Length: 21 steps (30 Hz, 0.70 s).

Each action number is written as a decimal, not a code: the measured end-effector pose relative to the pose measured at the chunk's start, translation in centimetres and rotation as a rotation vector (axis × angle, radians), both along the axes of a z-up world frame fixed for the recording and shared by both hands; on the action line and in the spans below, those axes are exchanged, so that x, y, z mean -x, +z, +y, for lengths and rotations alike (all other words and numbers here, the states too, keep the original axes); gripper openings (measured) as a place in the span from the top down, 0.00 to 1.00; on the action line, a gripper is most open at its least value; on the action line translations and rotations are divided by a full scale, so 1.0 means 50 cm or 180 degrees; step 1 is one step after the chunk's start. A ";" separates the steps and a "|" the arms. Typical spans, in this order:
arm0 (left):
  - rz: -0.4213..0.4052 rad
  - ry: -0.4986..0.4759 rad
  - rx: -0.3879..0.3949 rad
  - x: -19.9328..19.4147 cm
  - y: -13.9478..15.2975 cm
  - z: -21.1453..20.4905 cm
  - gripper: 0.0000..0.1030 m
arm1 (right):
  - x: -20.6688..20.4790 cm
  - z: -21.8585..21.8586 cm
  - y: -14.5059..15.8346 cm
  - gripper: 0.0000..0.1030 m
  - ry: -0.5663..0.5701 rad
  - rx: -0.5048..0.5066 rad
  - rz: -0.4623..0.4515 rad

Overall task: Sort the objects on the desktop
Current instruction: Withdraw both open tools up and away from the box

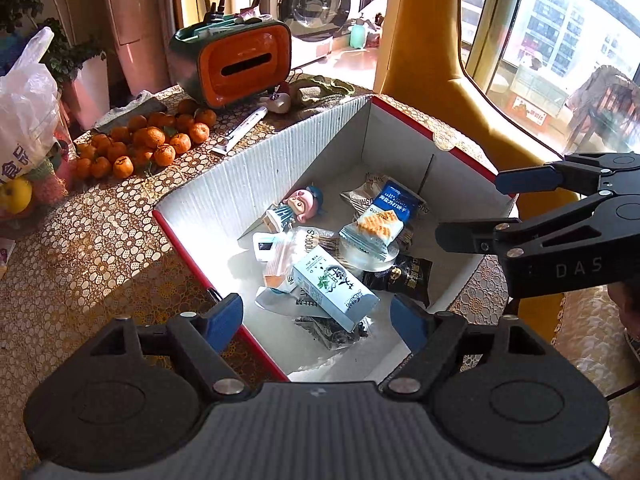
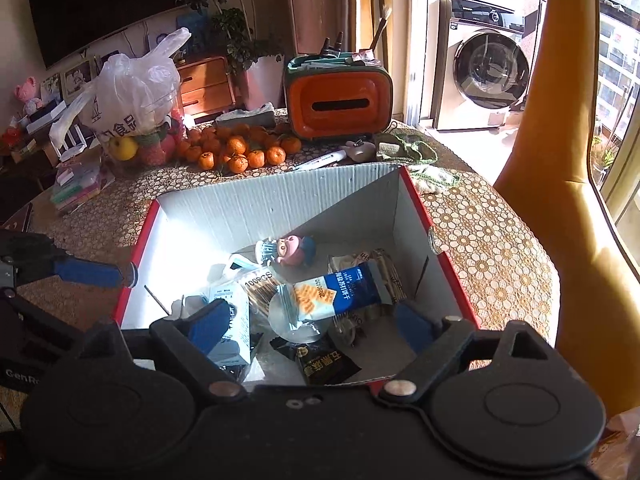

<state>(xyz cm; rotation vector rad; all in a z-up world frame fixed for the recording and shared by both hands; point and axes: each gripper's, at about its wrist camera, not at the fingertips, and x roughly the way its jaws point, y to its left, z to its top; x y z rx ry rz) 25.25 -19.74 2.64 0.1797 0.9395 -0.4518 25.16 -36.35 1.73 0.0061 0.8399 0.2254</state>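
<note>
Left wrist view: my left gripper (image 1: pixel 318 316) and right gripper (image 1: pixel 466 208) both spread, empty, poised over box (image 1: pixel 248 176) to pick cracker pack (image 1: pixel 380 216).

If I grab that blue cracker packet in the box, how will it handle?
The blue cracker packet looks like thin glossy film, so probably light, crinkly and a bit slippery. It lies loosely atop other items in the box, so it may slide. The crackers inside could crack if squeezed.

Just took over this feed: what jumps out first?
The open cardboard box mid-table, with snack packets and a pink-headed figurine lying in a sunlit heap. Behind it sit a pile of tangerines and an orange tissue box. Both grippers hover open and empty.
</note>
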 end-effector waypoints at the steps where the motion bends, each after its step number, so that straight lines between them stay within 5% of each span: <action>1: -0.0027 0.0022 0.0019 0.006 0.003 0.006 0.22 | 0.007 0.001 0.002 0.13 0.0007 -0.0006 -0.0027; 17: -0.0124 0.0205 0.0247 0.073 -0.001 0.064 0.16 | 0.135 0.022 0.021 0.08 0.0263 -0.0065 -0.0536; 21: -0.0162 0.0279 0.0336 0.090 0.000 0.076 0.01 | 0.164 0.036 0.025 0.05 0.0334 0.0001 -0.0702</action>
